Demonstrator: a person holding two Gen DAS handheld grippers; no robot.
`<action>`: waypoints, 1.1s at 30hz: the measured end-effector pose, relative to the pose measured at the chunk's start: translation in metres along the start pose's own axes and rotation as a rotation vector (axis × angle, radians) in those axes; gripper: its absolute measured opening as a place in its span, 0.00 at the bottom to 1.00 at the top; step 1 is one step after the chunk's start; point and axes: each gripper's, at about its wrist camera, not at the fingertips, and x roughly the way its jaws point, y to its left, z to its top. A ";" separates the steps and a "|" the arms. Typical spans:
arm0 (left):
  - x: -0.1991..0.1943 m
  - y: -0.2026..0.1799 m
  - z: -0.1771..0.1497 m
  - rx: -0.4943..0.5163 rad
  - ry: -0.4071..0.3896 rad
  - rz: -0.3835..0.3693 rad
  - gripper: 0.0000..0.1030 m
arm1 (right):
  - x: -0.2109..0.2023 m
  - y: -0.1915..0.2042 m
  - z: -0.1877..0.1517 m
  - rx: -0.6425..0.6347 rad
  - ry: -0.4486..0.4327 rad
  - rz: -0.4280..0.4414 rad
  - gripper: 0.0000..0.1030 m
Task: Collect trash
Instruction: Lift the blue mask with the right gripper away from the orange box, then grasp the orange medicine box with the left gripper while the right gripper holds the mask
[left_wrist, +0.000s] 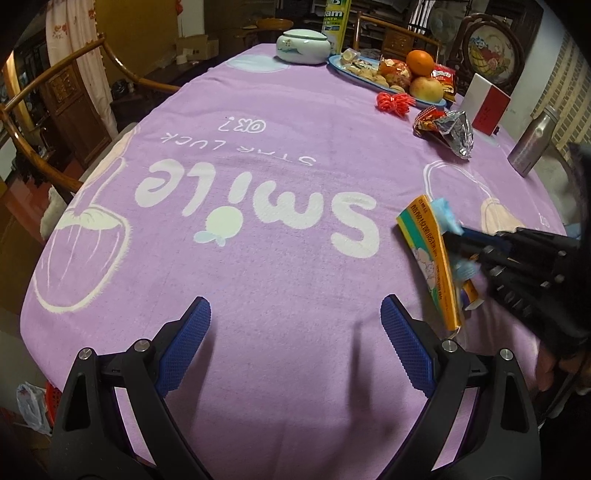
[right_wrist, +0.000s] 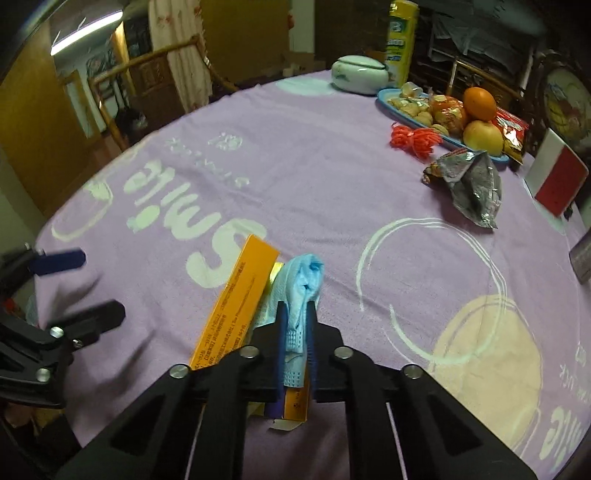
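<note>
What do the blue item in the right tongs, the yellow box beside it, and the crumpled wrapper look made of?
Blue item: soft nonwoven fabric, matte, pleated, probably a face mask.
Yellow box: printed cardboard, slight sheen, crisp edges.
Crumpled wrapper: metallised plastic film, shiny silver creases.

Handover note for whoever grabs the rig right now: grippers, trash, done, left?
Right gripper: shut on the blue face mask, which lies beside the orange box near the table's front edge.
Left gripper: open, empty, over bare purple cloth.
Other trash: crumpled foil snack bag near the fruit tray.
Done: mask gripped only.
Left: bin the mask, then likely the box and the foil bag. No bin is clearly in view.
</note>
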 end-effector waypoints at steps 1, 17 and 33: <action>0.000 0.001 0.000 -0.002 -0.001 -0.001 0.87 | -0.006 -0.007 0.001 0.031 -0.025 0.011 0.09; 0.028 -0.062 0.030 0.042 0.070 -0.083 0.89 | -0.004 -0.089 -0.028 0.283 -0.043 -0.067 0.19; 0.058 -0.100 0.030 0.149 0.053 -0.021 0.32 | 0.003 -0.087 -0.037 0.291 -0.029 -0.067 0.42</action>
